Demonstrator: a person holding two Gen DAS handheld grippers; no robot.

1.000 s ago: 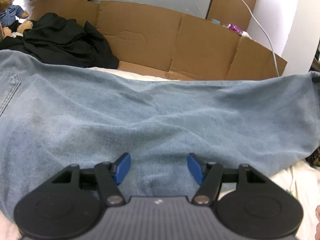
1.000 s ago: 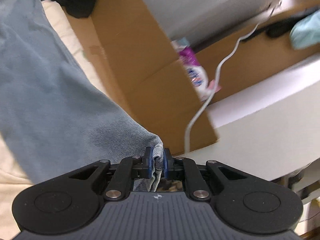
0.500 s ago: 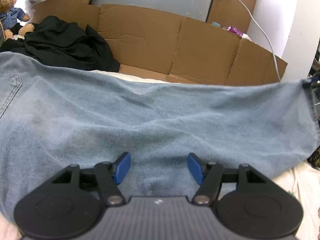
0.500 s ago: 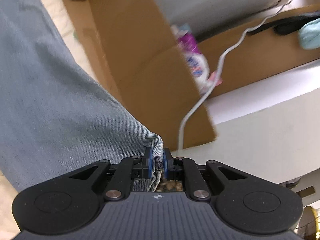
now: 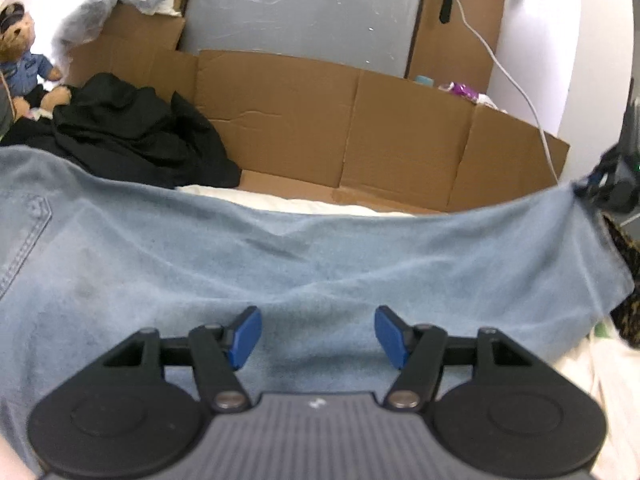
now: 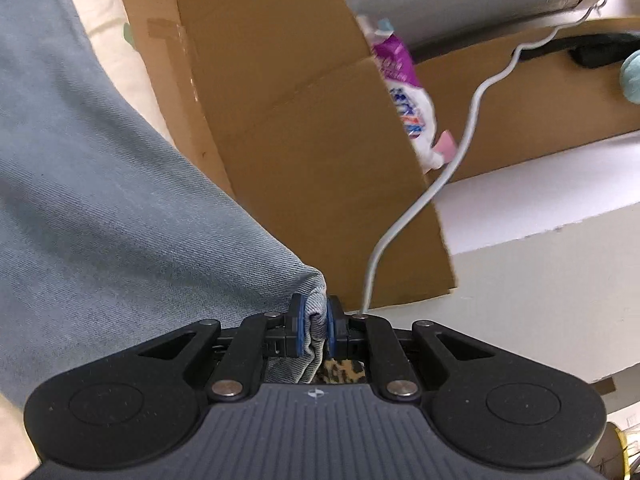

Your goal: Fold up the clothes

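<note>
Far left, a teddy bear (image 5: 22, 60) beside a black garment (image 5: 132, 132). Across the middle, light-blue jeans (image 5: 280, 256) spread over cream bedding (image 5: 304, 204). Left gripper (image 5: 318, 334) above the denim, jaws apart, gripping nothing. Right gripper (image 6: 314, 330) clamped on the jeans' hem.

Faded blue jeans (image 5: 320, 256), black garment (image 5: 132, 132), brown cardboard (image 5: 360, 128)

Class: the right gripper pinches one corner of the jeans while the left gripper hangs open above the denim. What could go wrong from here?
1. The right gripper holds only a small bunch of hem, so the jeans may slip out as they are pulled.
2. The left gripper is open and pins nothing, so the denim could slide or fold crookedly.
3. The white cable hangs close to the right gripper and might snag.
</note>
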